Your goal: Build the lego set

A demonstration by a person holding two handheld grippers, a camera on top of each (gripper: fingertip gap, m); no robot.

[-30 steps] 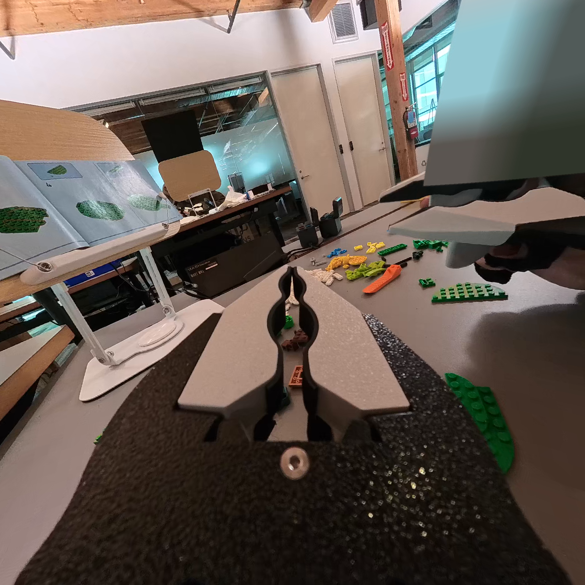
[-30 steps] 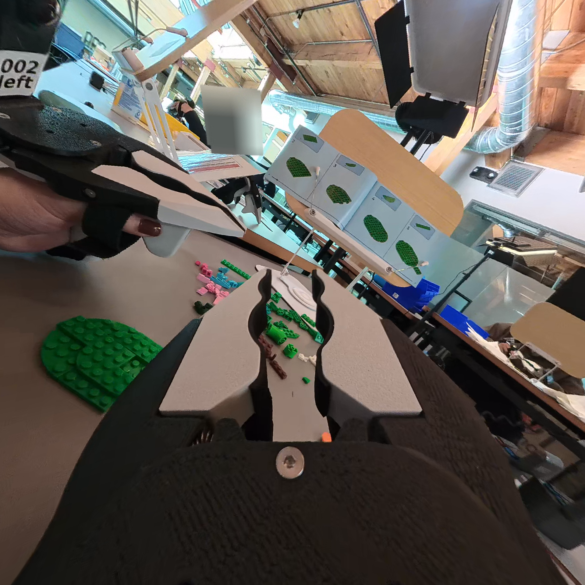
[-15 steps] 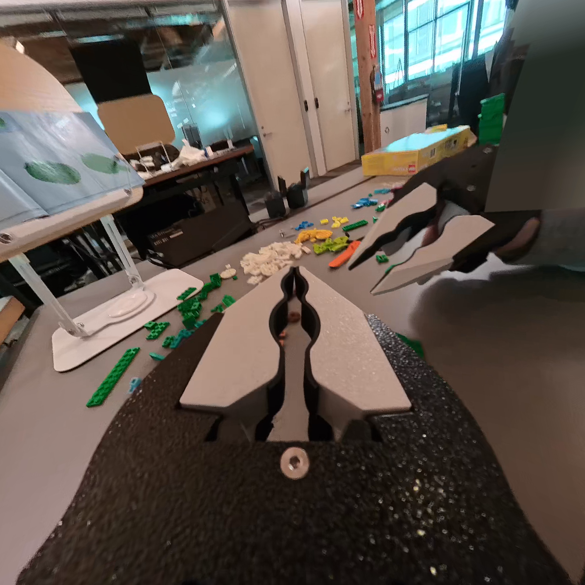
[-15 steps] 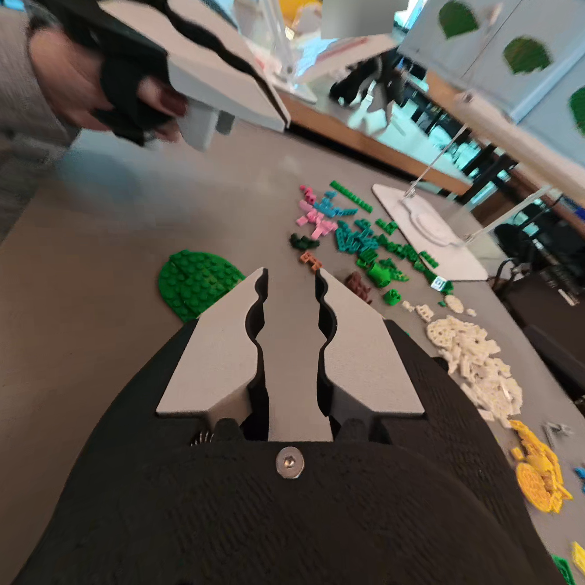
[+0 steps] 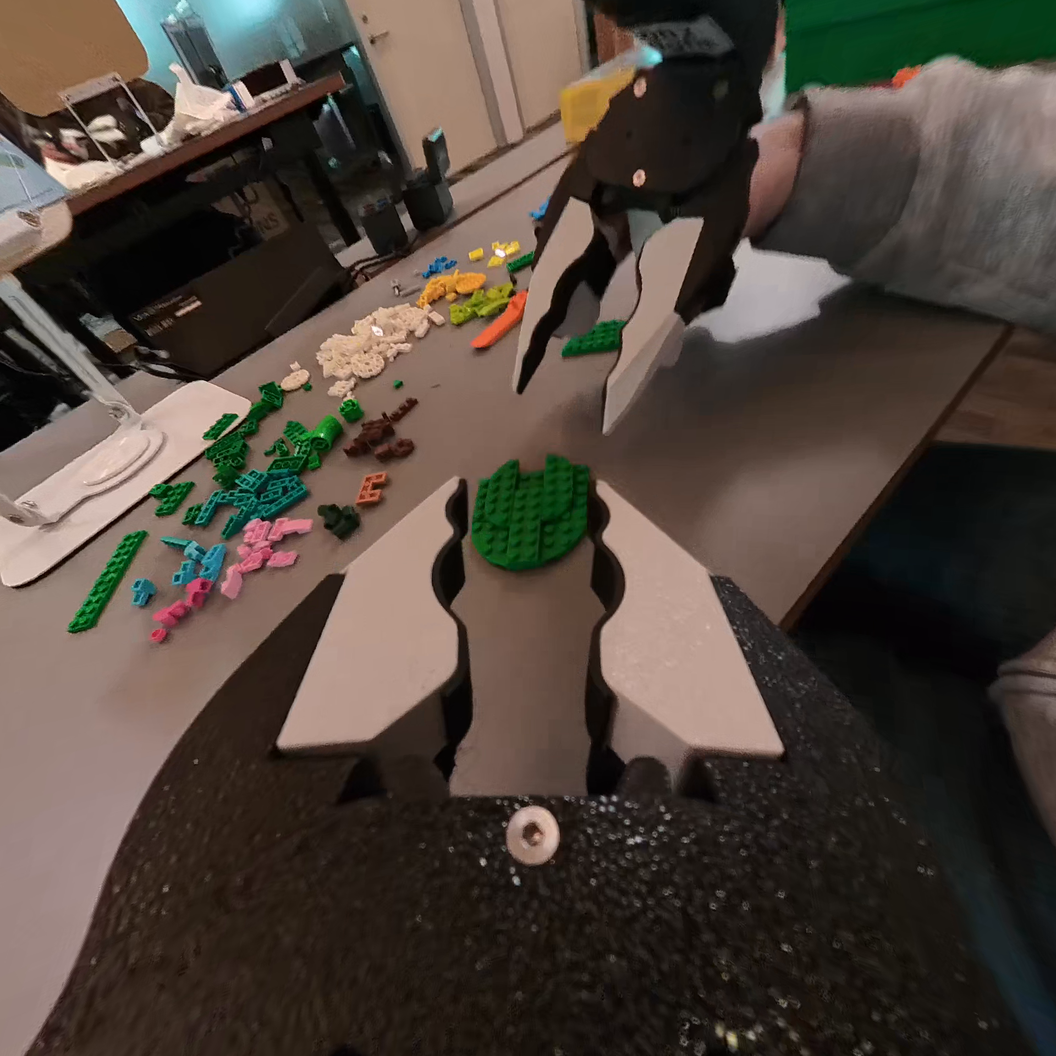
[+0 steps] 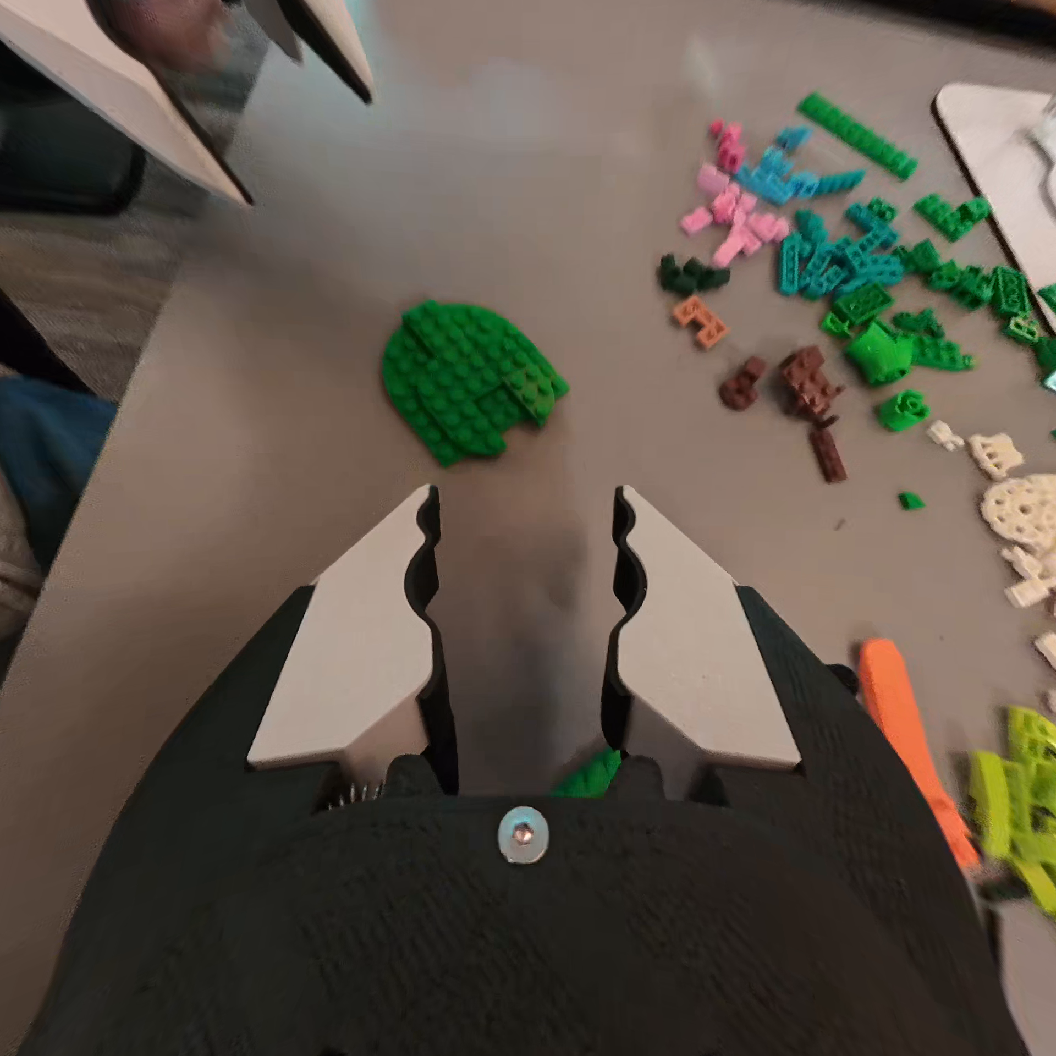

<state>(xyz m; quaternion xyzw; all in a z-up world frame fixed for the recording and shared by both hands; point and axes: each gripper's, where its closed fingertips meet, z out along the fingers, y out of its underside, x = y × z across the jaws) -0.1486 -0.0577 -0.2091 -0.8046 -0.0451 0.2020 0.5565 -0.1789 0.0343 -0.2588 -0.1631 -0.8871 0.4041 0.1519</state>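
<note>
A rounded green plate assembly (image 5: pixel 528 514) lies flat on the grey table near its front edge; it also shows in the right wrist view (image 6: pixel 466 377). My left gripper (image 5: pixel 527 486) is open and empty, hovering above the table, and the assembly shows between its tips without touching the pads. In the right wrist view the left gripper (image 6: pixel 306 148) hangs at the upper left, well apart from the assembly. My right gripper (image 6: pixel 526 491) is wide open and empty, just short of the assembly. It shows in the left wrist view (image 5: pixel 563 408) pointing down beyond the assembly.
Loose pieces lie in piles: green (image 5: pixel 268 446), teal (image 6: pixel 840 257), pink (image 5: pixel 263 543), brown (image 6: pixel 800 388), white (image 5: pixel 366 348), lime (image 6: pixel 1023 800). An orange separator tool (image 6: pixel 897 720) and another green plate (image 5: pixel 594 337) lie by the right gripper. A white stand base (image 5: pixel 86 468) sits left. The table edge (image 5: pixel 891 497) runs on the right.
Both grippers tipped down toward the table and the green assembly. The left gripper went from shut to open. The right gripper opened wider.
</note>
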